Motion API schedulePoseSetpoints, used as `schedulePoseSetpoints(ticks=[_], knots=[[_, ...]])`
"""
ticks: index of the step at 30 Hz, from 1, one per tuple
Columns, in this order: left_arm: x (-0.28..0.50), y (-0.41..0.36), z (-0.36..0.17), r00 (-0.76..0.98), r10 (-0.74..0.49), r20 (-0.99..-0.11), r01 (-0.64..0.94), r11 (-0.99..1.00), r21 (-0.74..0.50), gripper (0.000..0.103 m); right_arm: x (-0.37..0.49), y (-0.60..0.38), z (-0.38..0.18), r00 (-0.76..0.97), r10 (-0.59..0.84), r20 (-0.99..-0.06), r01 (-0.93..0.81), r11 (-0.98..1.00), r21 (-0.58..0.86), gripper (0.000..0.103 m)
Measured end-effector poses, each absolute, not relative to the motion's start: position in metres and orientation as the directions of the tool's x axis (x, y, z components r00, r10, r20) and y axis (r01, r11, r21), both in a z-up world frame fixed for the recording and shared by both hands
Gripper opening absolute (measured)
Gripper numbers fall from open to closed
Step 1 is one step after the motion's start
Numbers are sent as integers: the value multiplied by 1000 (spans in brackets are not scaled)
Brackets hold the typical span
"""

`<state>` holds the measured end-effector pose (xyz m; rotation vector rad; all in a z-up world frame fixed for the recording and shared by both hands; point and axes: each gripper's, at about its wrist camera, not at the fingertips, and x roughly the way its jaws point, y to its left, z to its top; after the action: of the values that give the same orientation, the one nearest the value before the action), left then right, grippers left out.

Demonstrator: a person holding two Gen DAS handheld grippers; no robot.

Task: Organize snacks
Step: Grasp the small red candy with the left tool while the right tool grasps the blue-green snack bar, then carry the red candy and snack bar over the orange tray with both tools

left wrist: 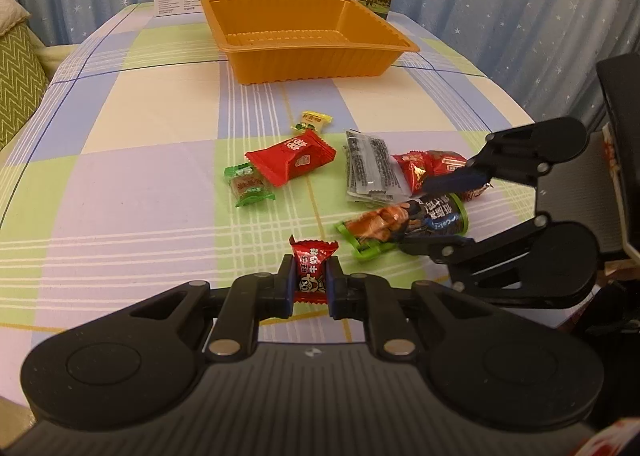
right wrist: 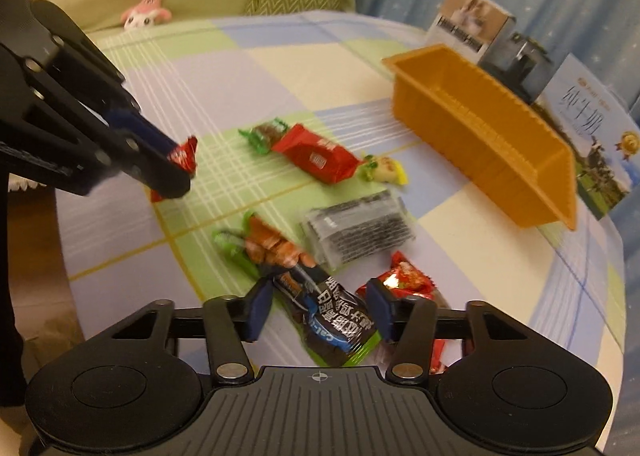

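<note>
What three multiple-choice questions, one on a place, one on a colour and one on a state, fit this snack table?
1. Where is the small red candy?
A. in the tray
B. between the left hand-held gripper's pads
C. under the milk box

2. What colour is the tray?
A. orange
B. white
C. blue

3. What is in the tray?
A. two snacks
B. all snacks
C. nothing

Answers:
1 B, the pads pinch its wrapper.
2 A, its walls are orange.
3 C, its bare floor shows, with the snacks on the tablecloth.

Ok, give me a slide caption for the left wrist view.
Left gripper shut on a small red candy, loose snacks beyond, empty orange tray waiting on the checked tablecloth.
</note>
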<state>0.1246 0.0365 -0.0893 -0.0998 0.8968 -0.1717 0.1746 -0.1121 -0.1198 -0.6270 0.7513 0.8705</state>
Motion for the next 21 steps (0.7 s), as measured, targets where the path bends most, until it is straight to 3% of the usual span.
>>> schedulePoseSetpoints(ticks=[8, 16, 21], knots=[[122, 44, -90, 617, -194, -763, 78, 979, -186, 13, 170, -106, -104, 358, 426, -831, -800, 599, -37, 44], [120, 47, -89, 620, -193, -760, 60, 978, -200, 13, 174, -100, -113, 338, 474, -813, -891, 440, -114, 44], [121, 47, -91, 616, -195, -763, 52, 977, -208, 13, 196, -104, -116, 263, 522, -812, -869, 494, 37, 43]])
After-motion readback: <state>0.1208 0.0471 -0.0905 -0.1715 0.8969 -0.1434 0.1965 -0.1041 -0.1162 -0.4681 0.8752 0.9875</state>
